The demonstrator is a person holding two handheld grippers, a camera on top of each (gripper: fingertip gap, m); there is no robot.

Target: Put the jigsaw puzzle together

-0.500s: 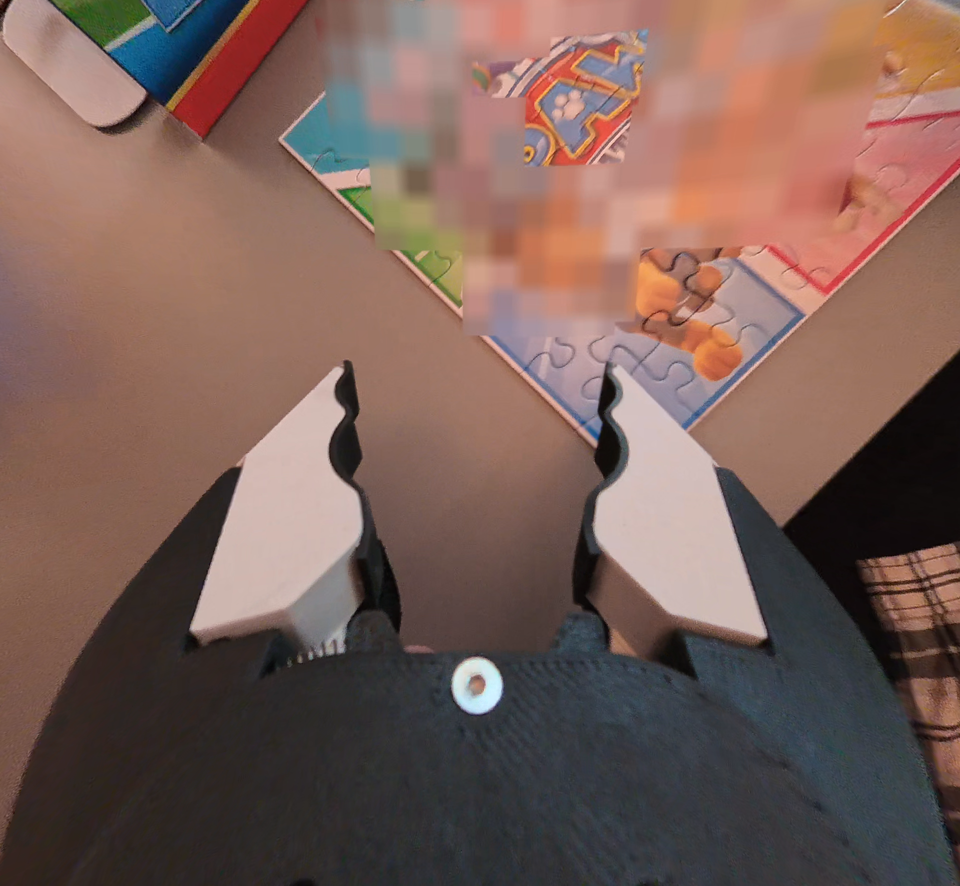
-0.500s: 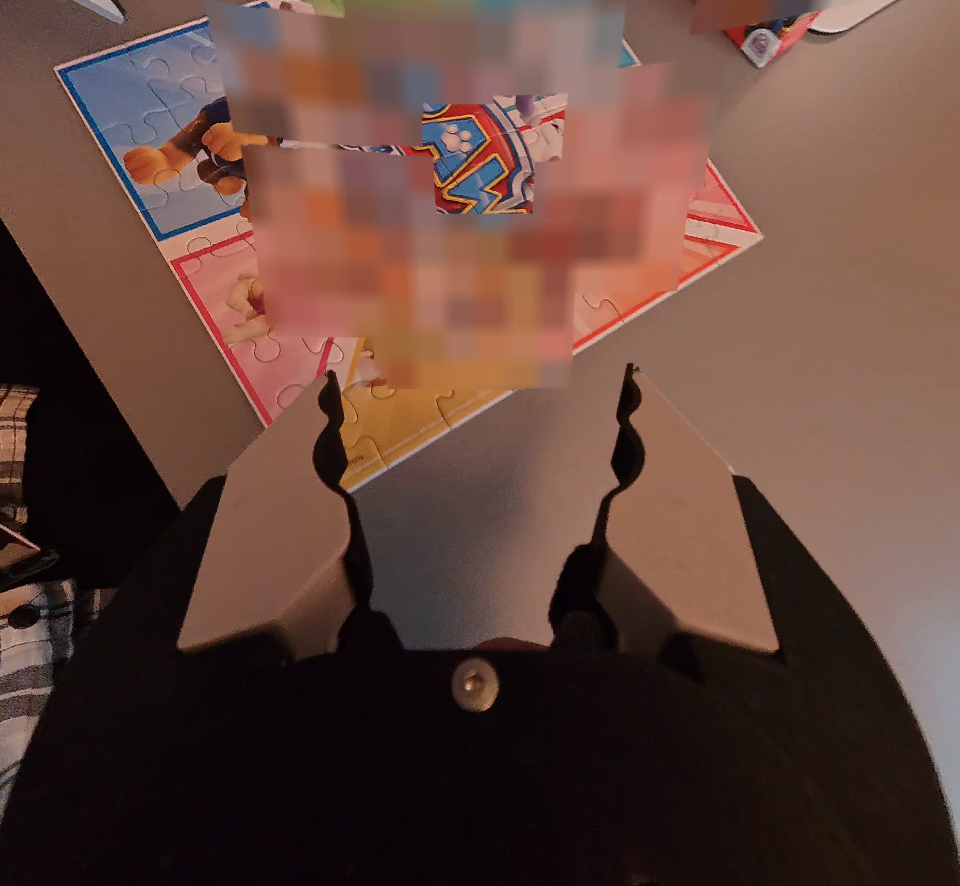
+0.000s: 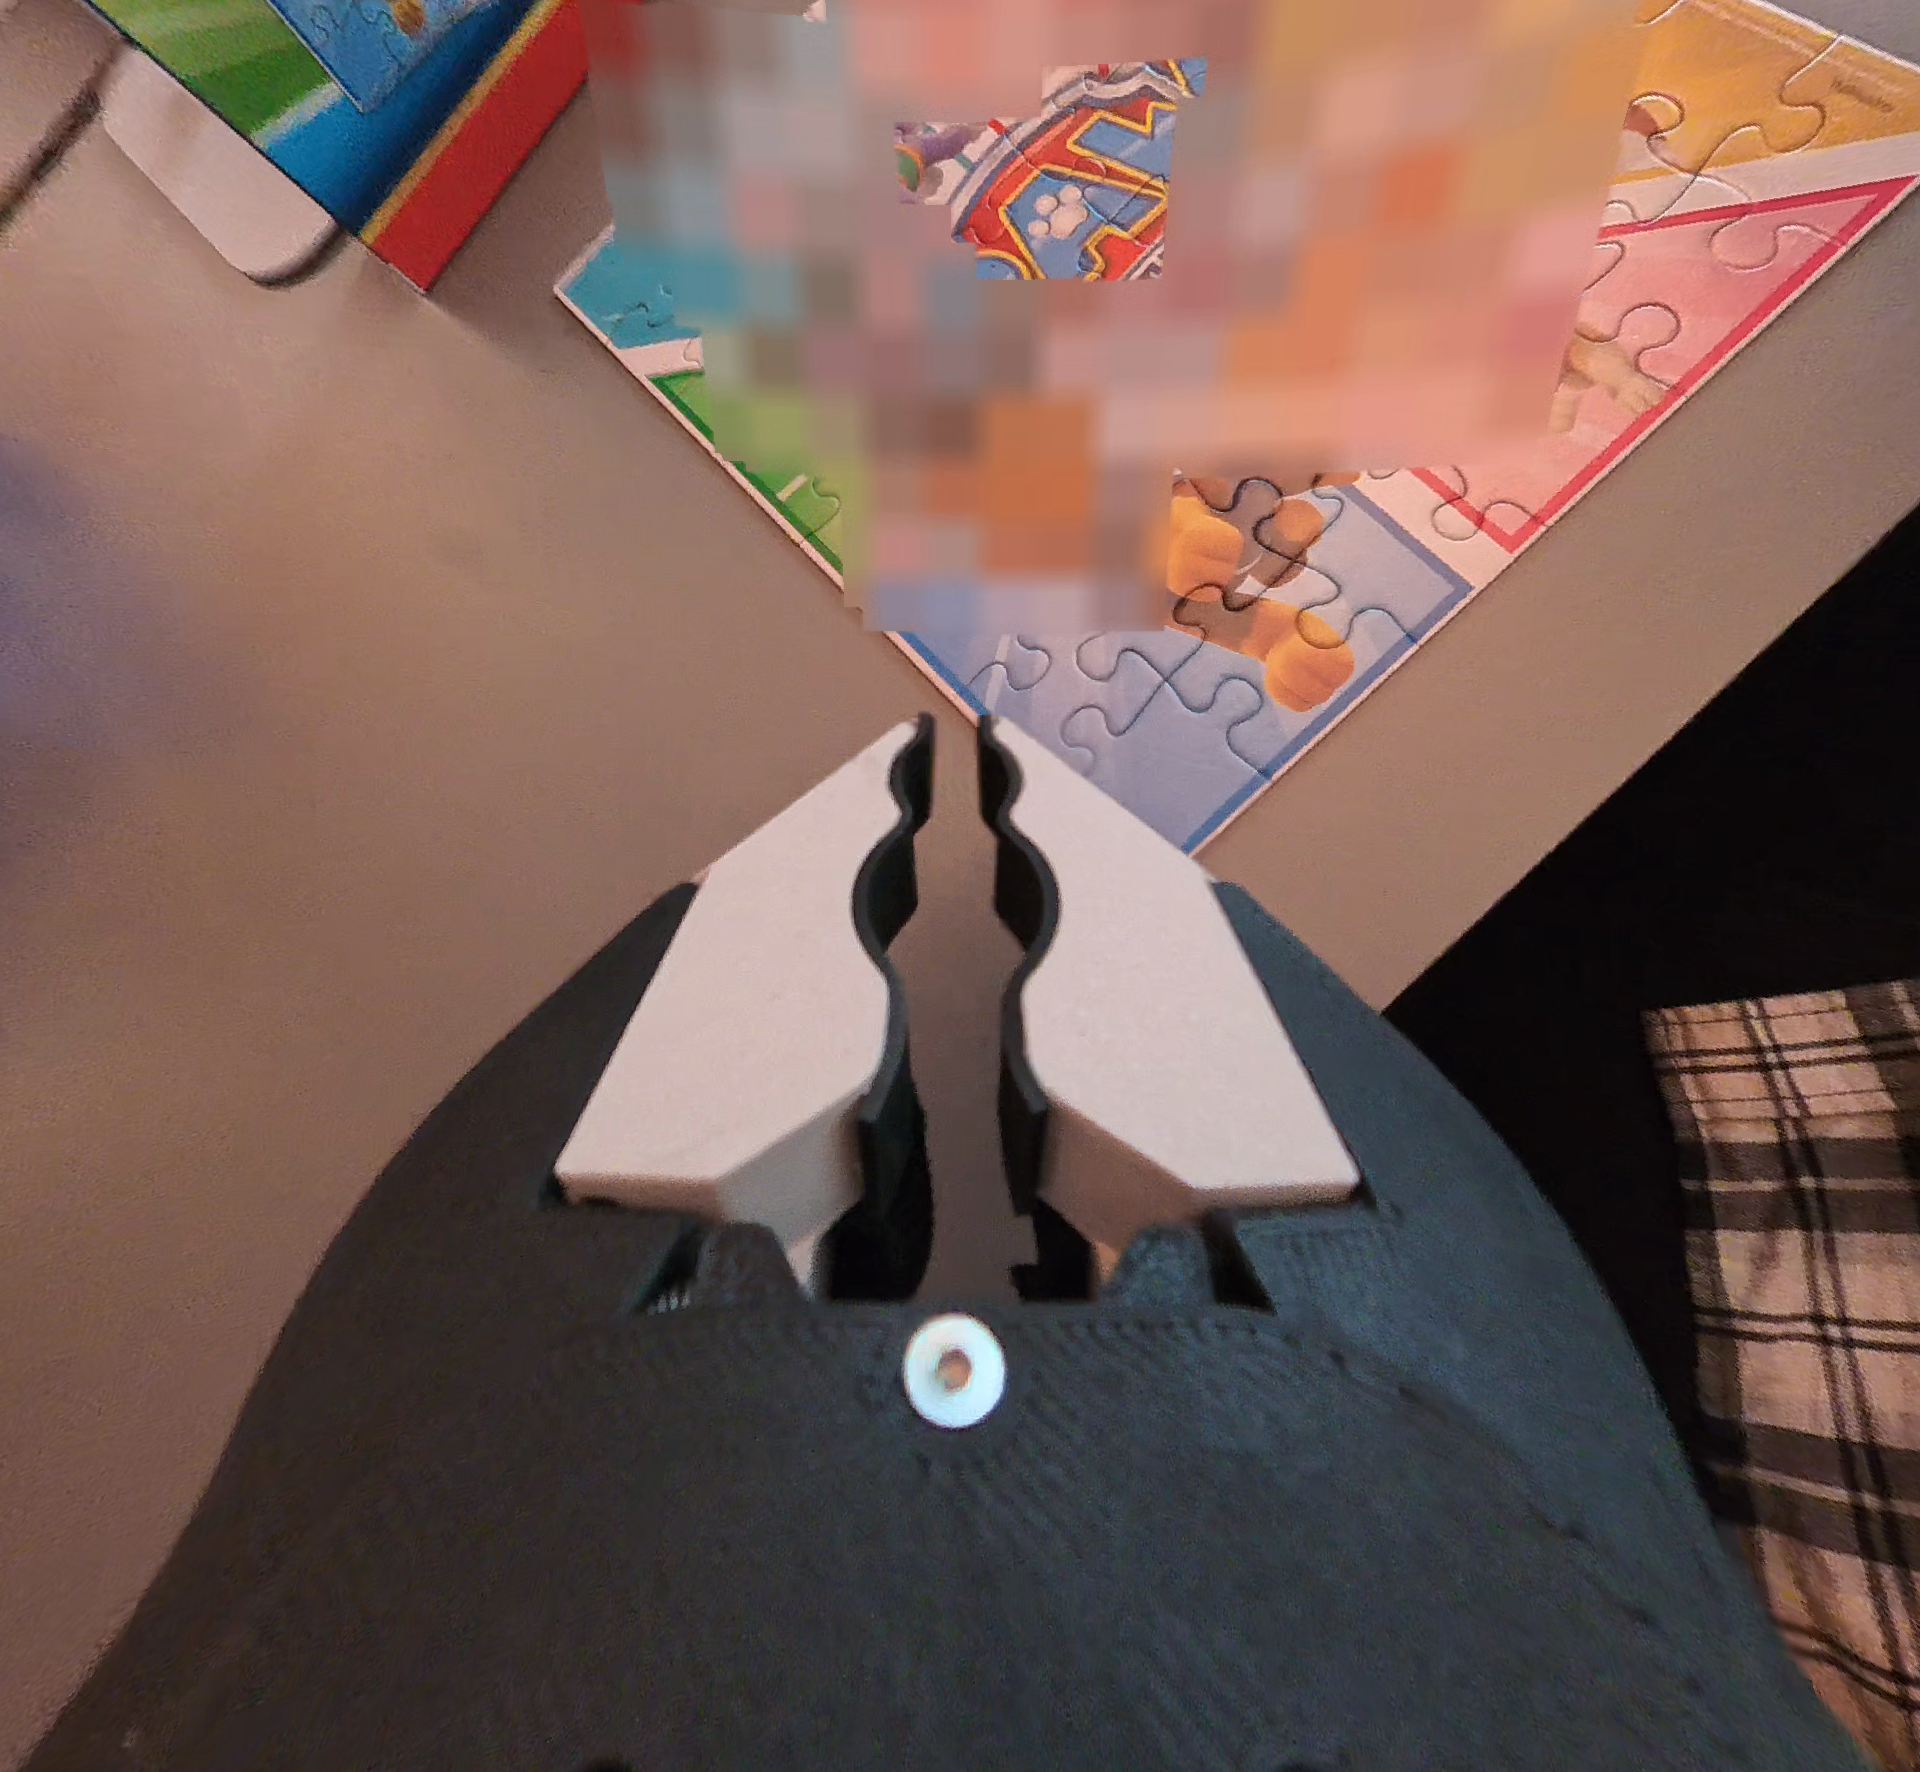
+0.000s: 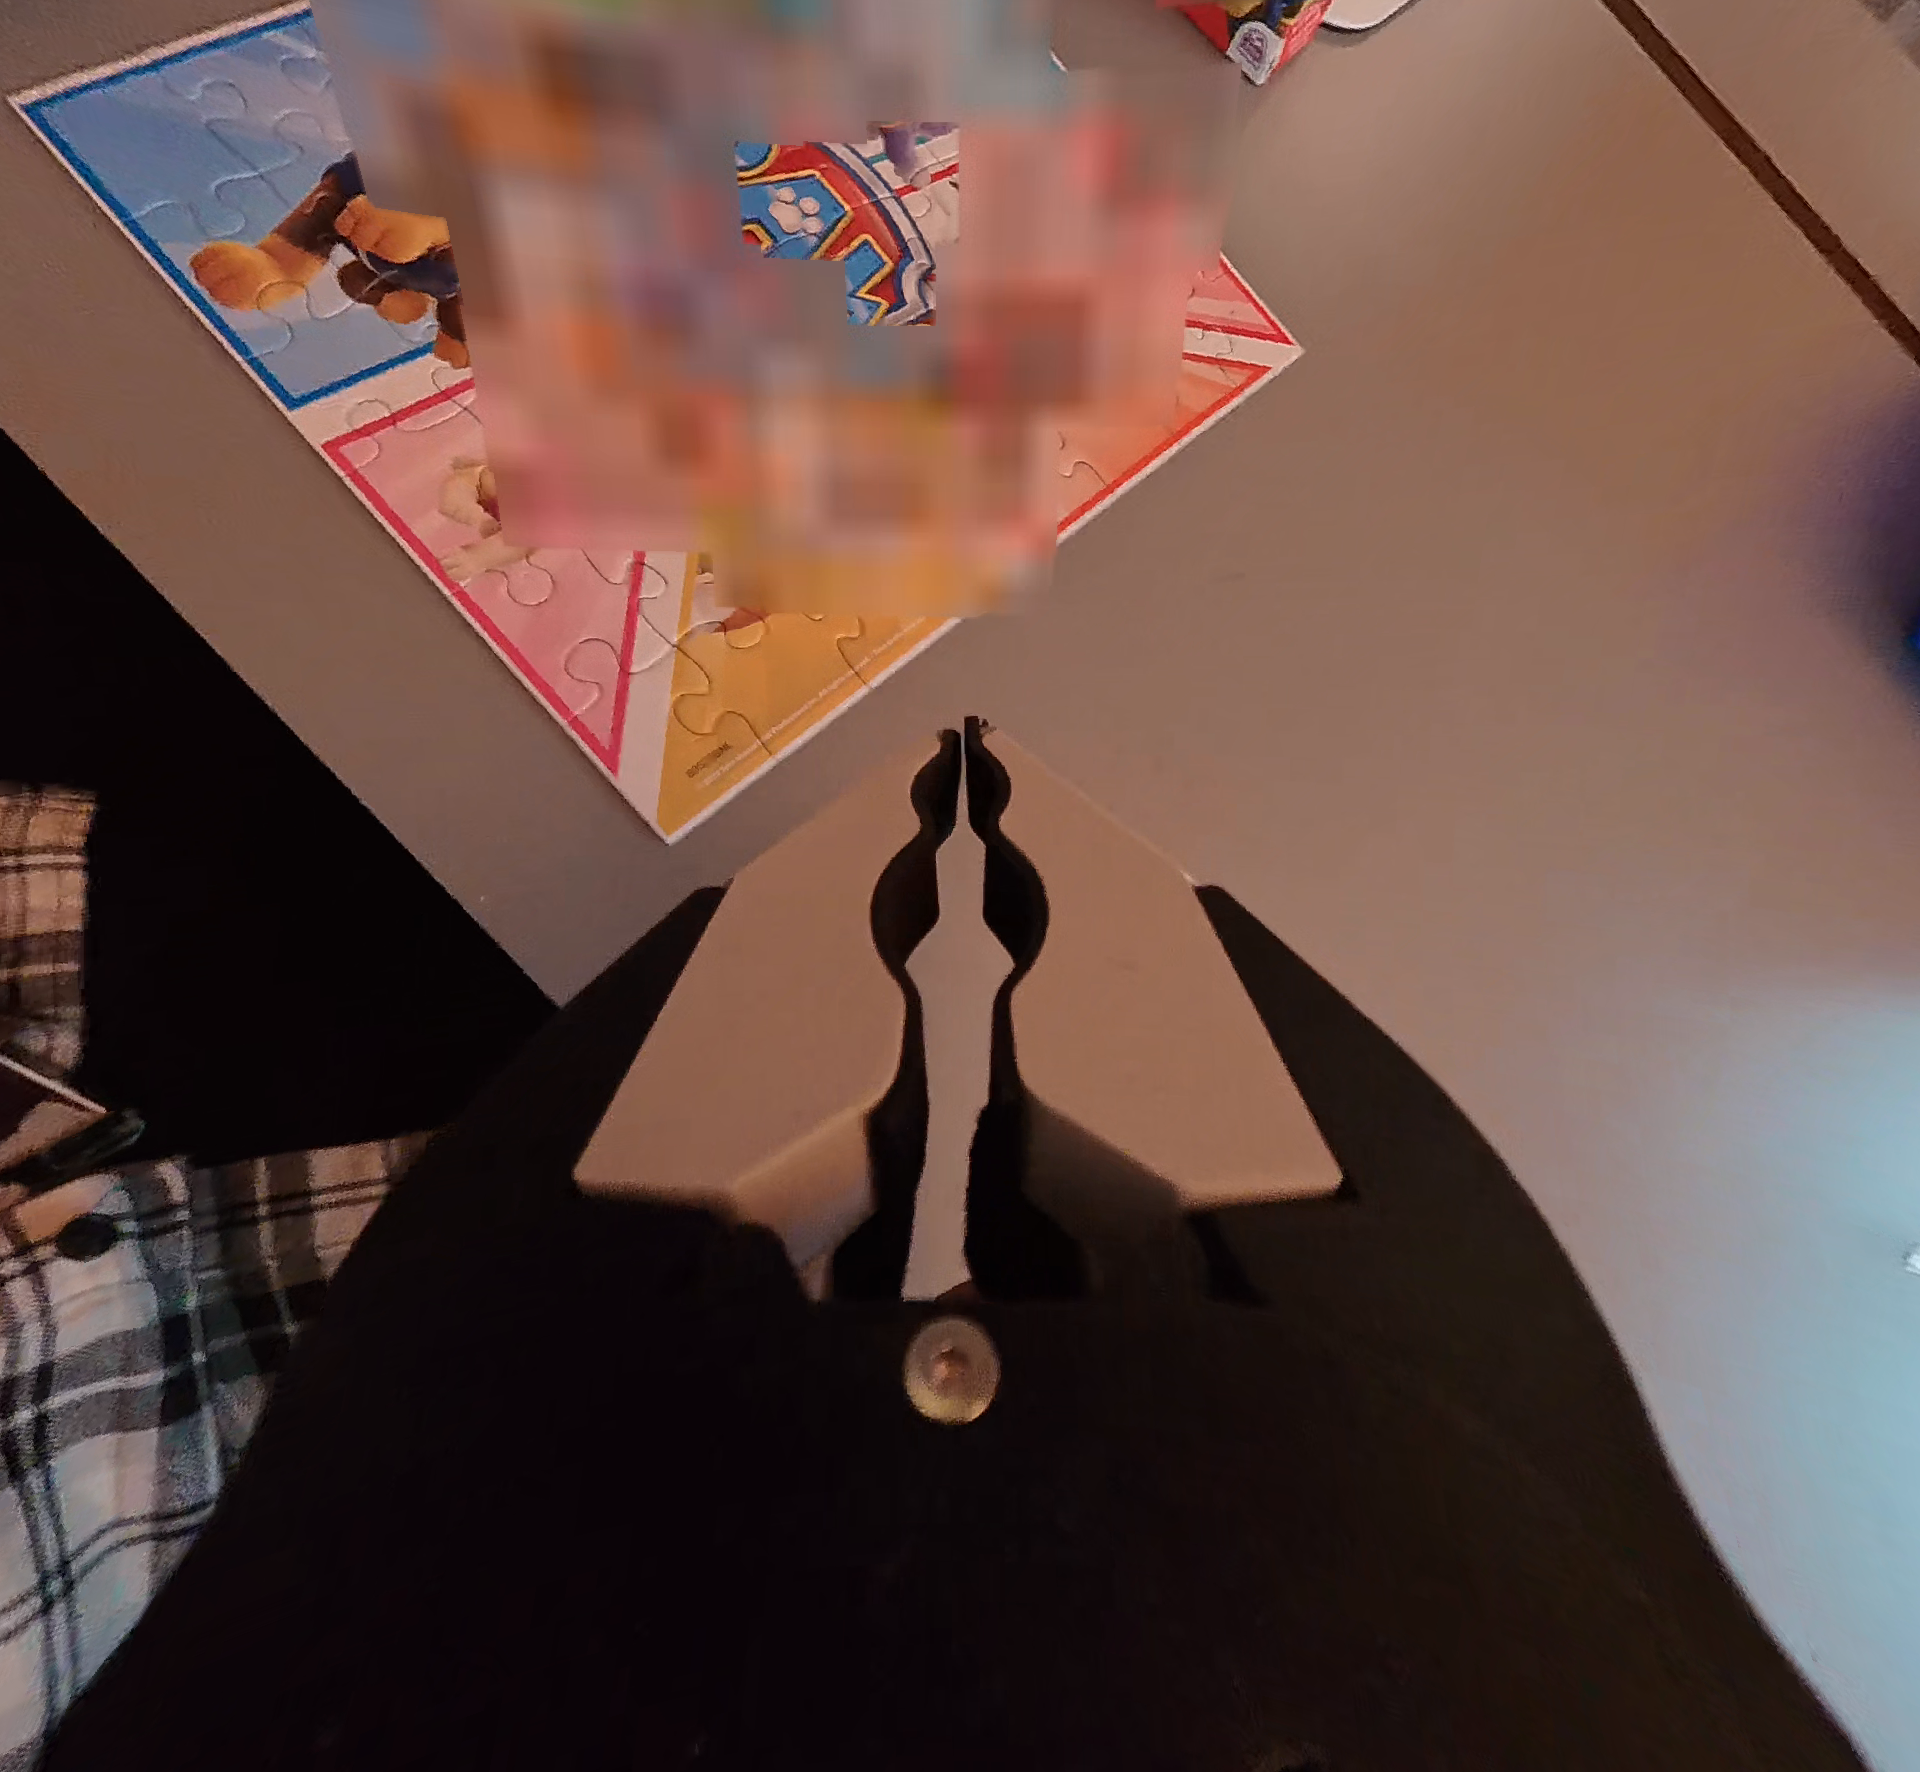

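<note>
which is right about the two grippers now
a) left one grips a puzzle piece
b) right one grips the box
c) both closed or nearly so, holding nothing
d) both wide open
c: the left gripper shows only a narrow gap, the right gripper has its tips together, and nothing sits between either pair, above the table beside the puzzle.

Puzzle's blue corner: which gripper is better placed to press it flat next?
Left, probably. The left gripper, empty and almost shut, has its tips right at the blue corner. The right gripper, also empty, sits beside the yellow corner, at the far end of that edge.
</note>
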